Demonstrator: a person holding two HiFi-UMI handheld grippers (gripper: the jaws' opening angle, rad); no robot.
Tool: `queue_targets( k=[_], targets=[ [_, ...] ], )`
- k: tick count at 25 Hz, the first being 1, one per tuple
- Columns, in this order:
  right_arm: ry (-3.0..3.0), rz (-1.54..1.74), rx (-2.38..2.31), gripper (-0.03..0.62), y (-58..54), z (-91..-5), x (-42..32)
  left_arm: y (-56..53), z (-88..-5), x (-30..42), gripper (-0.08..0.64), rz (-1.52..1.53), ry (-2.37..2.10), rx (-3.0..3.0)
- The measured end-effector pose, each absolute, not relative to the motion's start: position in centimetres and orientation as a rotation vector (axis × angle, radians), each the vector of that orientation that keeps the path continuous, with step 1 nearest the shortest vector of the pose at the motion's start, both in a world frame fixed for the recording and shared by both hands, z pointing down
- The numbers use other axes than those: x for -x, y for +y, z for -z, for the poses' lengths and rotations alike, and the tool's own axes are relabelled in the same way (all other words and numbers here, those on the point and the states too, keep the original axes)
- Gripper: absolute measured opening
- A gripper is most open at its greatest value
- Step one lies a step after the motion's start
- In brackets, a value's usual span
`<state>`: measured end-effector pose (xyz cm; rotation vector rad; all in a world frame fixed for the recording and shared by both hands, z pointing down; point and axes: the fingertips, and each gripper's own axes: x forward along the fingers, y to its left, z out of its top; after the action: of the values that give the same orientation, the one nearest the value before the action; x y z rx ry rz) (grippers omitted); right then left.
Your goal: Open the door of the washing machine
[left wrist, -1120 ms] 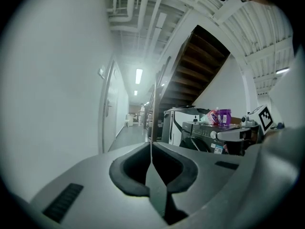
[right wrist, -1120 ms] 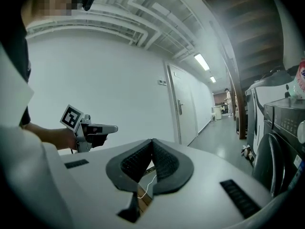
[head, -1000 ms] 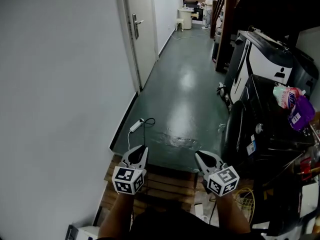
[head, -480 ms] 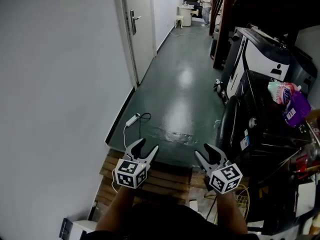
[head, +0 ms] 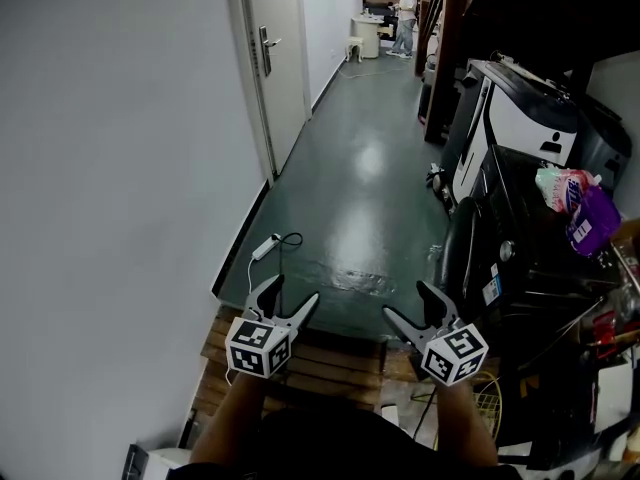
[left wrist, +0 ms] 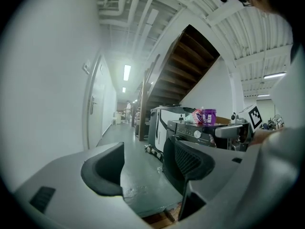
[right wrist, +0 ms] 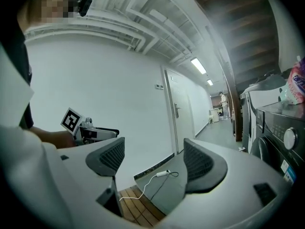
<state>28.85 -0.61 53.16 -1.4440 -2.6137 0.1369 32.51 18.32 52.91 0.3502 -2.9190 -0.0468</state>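
- Left gripper point(head: 290, 293): you are holding it low over the wooden slats point(head: 310, 360), near the white wall. Its jaws have just been opening and are standing well apart. Nothing is sitting between them; only floor is showing through the gap.
- White power strip point(head: 268, 250): it is lying with its cable on the green floor point(head: 350, 198) just beyond the slats. Be minding it as you are stepping off.
- Right gripper point(head: 408, 302): its jaws have also just been opening and are spread, empty. It is hanging nearer the machine, so it is likely the one to be using.
- Washing machine point(head: 530, 278): it is standing on the right, dark, with its front facing the corridor. Its round door point(head: 462, 256) is looking shut and is well apart from both grippers, right of them and a little farther.
- The handle is not showing from here. Be turning right and finding the door's free edge before closing on anything.
- Once gripping, be pulling along the hinge's arc, not straight back.
- Purple and pink bags point(head: 578, 210) are resting on top; be keeping the gripper below them.
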Motion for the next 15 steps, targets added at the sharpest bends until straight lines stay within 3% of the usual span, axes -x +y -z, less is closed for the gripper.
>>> queue_targets(
  k=[15],
  targets=[
    [-2.567,-0.132,1.65,0.535,1.9,-50.7,-32.0,19.6,-51.0,-34.6,0.444,0.041,-2.954,-0.338]
  ],
)
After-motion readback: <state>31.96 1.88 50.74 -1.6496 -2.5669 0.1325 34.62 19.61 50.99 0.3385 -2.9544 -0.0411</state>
